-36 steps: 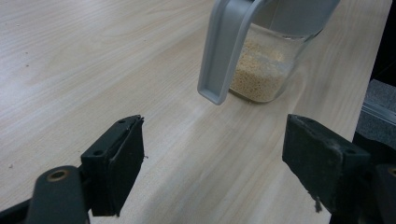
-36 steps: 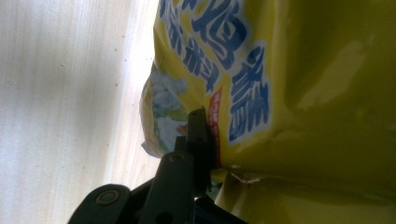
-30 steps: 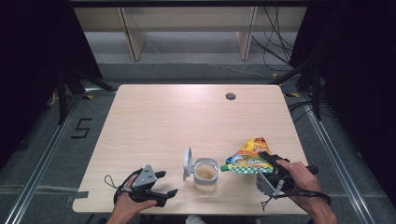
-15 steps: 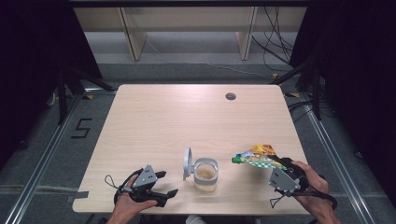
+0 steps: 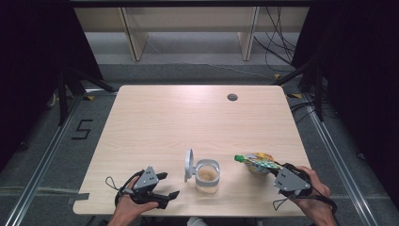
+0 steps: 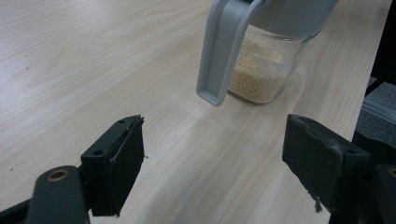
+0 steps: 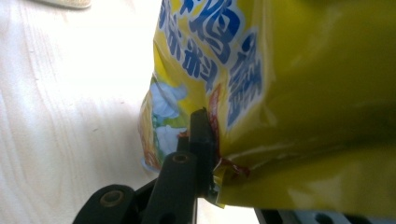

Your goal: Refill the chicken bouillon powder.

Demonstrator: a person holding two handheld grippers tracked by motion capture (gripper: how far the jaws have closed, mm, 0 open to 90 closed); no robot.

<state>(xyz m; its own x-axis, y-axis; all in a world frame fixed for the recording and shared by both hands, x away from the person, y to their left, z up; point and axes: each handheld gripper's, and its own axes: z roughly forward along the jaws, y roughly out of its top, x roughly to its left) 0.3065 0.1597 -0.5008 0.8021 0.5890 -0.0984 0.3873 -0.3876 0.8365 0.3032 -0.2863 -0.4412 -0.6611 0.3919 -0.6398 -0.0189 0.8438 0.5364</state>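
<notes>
A glass jar point(image 5: 207, 175) of pale grains stands near the table's front edge, its grey flip lid point(image 5: 188, 165) swung open to the left. My right gripper point(image 5: 274, 169) is shut on the end of a yellow snack bag point(image 5: 256, 162), which lies low just right of the jar with its green end toward it. In the right gripper view the bag point(image 7: 289, 93) covers one jaw, and a black finger point(image 7: 201, 140) presses its lower edge. My left gripper point(image 5: 167, 184) rests open left of the jar. Its view shows the jar point(image 6: 261, 70) and lid point(image 6: 219, 51) ahead of the wide jaws.
The wooden table point(image 5: 188, 122) has a round cable hole point(image 5: 232, 97) at the far right. Wooden shelf legs and cables stand on the floor behind it. A taped "5" point(image 5: 83, 129) marks the floor at the left.
My right gripper has carried the bag a little right and down, away from the jar, and the bag now lies flatter. The left gripper has stayed put.
</notes>
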